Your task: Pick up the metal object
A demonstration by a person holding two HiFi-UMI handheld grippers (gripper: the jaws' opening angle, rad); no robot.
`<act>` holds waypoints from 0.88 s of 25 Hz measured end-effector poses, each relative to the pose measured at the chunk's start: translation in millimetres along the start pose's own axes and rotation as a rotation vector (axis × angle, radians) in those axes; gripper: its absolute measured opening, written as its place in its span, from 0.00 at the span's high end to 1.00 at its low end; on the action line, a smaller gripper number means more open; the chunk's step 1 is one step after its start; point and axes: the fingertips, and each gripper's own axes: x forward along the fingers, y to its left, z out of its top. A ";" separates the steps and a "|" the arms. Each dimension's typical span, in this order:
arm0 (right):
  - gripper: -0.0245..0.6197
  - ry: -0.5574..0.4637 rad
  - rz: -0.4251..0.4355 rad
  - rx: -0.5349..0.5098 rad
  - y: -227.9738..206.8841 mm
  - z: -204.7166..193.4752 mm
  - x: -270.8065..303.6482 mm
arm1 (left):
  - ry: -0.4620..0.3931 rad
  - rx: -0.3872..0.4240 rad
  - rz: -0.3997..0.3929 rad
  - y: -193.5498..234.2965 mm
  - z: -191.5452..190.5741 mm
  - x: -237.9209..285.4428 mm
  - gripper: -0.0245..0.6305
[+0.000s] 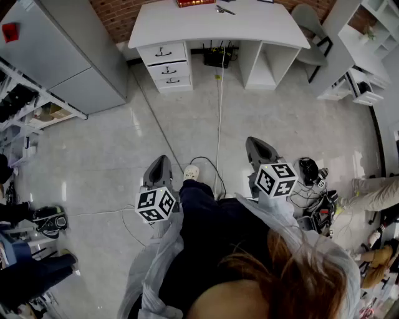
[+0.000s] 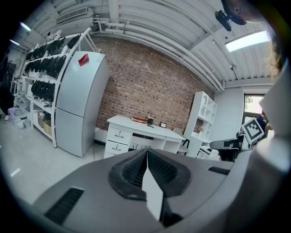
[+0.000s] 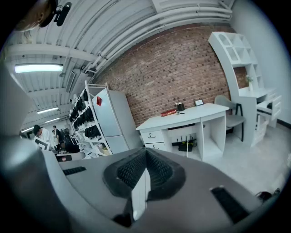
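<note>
A white desk [image 1: 218,28] stands against the brick wall, far ahead of me. A small thin metallic item [image 1: 225,10] lies on its top beside a red book [image 1: 195,2]. In the left gripper view the desk [image 2: 145,129] is small and distant, and in the right gripper view the desk [image 3: 191,114] carries the red book [image 3: 168,113] and a dark cup [image 3: 181,107]. My left gripper [image 1: 160,163] and right gripper [image 1: 257,144] are held low near my body, over the floor. Both are shut with nothing between the pads, seen up close on the left gripper [image 2: 147,152] and the right gripper [image 3: 146,152].
A grey fridge [image 1: 68,56] and racks stand at the left, and a white shelf unit [image 1: 368,37] and a chair [image 1: 312,25] at the right. A power strip [image 1: 191,172] and cables lie on the floor by my feet. Gear [image 1: 312,187] and people sit at the sides.
</note>
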 end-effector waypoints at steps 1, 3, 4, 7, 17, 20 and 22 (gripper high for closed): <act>0.95 -0.005 0.002 0.001 1.2 0.9 -0.9 | -0.010 0.002 0.000 0.1 2.4 -2.0 0.93; 0.95 -0.009 0.010 -0.004 3.4 1.7 -4.1 | -0.030 0.007 0.002 -0.9 5.3 -7.3 0.93; 0.95 -0.006 0.015 -0.011 4.0 0.9 -7.4 | -0.037 0.008 0.005 -2.1 4.9 -10.7 0.93; 0.95 -0.005 0.021 -0.043 -1.9 1.5 -16.9 | -0.054 -0.001 0.015 -8.7 -1.0 -17.1 0.93; 0.95 -0.016 0.043 -0.075 -21.1 2.8 -32.9 | -0.047 -0.005 0.017 -50.5 -21.2 -19.0 0.93; 0.95 -0.016 0.045 -0.071 -28.4 3.9 -29.5 | -0.029 0.004 0.010 -60.5 -26.3 -12.2 0.93; 0.95 -0.011 0.048 -0.044 -30.9 3.5 -23.9 | -0.022 0.008 0.008 -63.0 -25.1 -6.4 0.93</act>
